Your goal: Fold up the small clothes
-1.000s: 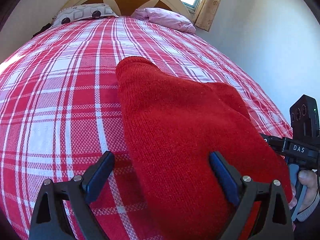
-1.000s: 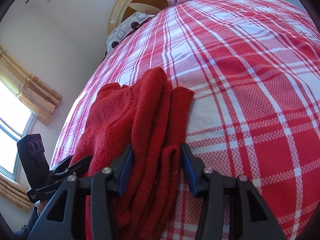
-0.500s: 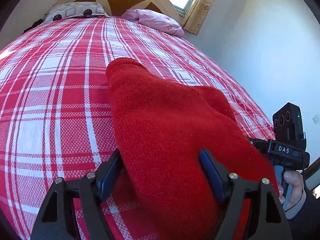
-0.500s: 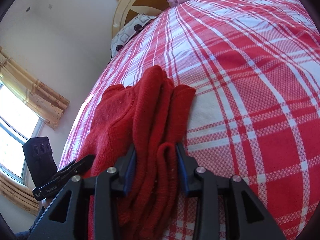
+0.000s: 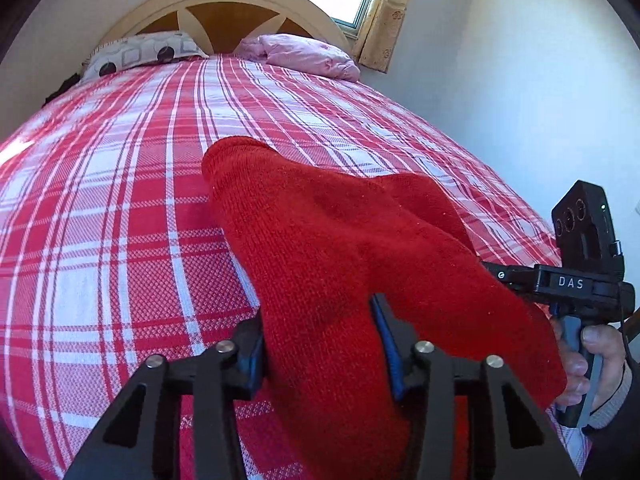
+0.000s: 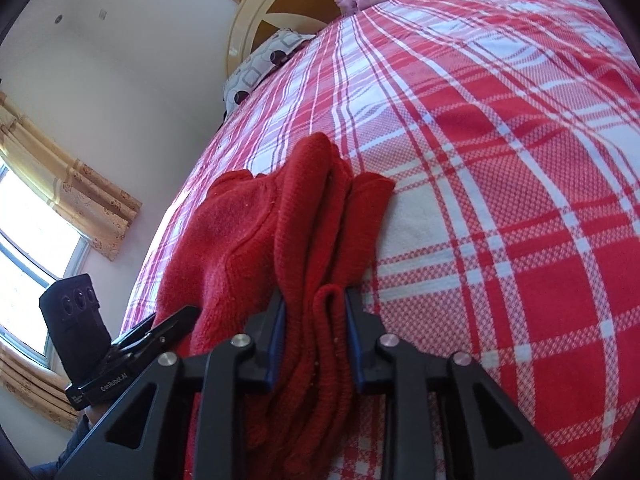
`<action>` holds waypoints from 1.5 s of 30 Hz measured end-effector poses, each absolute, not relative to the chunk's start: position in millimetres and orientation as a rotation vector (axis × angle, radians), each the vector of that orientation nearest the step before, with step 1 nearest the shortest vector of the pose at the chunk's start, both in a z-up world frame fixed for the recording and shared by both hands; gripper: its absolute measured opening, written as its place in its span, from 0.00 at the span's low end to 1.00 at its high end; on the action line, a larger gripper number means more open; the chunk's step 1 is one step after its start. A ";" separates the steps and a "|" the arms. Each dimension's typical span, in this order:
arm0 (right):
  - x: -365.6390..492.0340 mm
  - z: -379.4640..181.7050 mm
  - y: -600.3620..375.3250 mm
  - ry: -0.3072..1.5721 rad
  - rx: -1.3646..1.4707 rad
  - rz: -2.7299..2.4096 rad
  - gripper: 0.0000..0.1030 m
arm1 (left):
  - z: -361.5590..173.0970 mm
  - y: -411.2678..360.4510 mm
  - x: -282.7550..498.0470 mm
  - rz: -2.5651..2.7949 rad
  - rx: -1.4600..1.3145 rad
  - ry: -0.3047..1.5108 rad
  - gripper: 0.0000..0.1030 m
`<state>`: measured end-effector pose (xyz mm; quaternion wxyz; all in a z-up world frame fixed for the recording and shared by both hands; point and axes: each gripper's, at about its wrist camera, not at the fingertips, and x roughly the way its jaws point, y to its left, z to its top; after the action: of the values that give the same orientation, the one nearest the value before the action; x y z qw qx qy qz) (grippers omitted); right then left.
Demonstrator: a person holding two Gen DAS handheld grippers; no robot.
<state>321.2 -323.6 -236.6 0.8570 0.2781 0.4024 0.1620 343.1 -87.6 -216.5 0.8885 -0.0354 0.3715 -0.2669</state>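
A small red knit garment (image 5: 320, 240) lies on the red and white plaid bedspread (image 5: 120, 240), near the bed's right side. My left gripper (image 5: 318, 346) has its jaws closing on the garment's near edge, and the knit fills the gap and bulges up between the blue pads. In the right wrist view the same garment (image 6: 256, 232) is bunched into long folds. My right gripper (image 6: 315, 338) is closing too, with a thick roll of those folds squeezed between its pads. A hand (image 5: 600, 356) holds the right gripper's handle at the garment's right end.
A patterned grey pillow (image 5: 140, 54) and a pink pillow (image 5: 304, 54) rest against the curved headboard (image 5: 240, 8). A white wall (image 5: 540, 100) runs close along the bed's right edge. A curtained window (image 6: 36, 248) stands beyond it. The bedspread stretches wide to the left (image 6: 520, 200).
Both grippers' jaws have narrowed. The left went from wide open astride the garment's edge to pinching it. The right tightened on the folds. The cloth has bunched up between the pads.
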 end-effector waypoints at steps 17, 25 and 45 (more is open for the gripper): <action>291.6 -212.3 -295.9 0.780 0.572 0.346 0.27 | -181.6 -67.8 305.5 -0.506 -0.033 0.753 0.37; 281.2 -190.8 -261.3 0.750 0.563 0.414 0.27 | -157.0 -36.1 269.8 -0.451 -0.012 0.689 0.36; 274.4 -152.2 -136.7 0.742 0.445 0.636 0.27 | -125.4 74.0 196.0 -0.269 -0.083 0.612 0.36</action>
<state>274.4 -136.7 -152.2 0.8592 0.2120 0.3535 0.3029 196.0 74.0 -125.4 0.9438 -0.0409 0.3002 -0.1318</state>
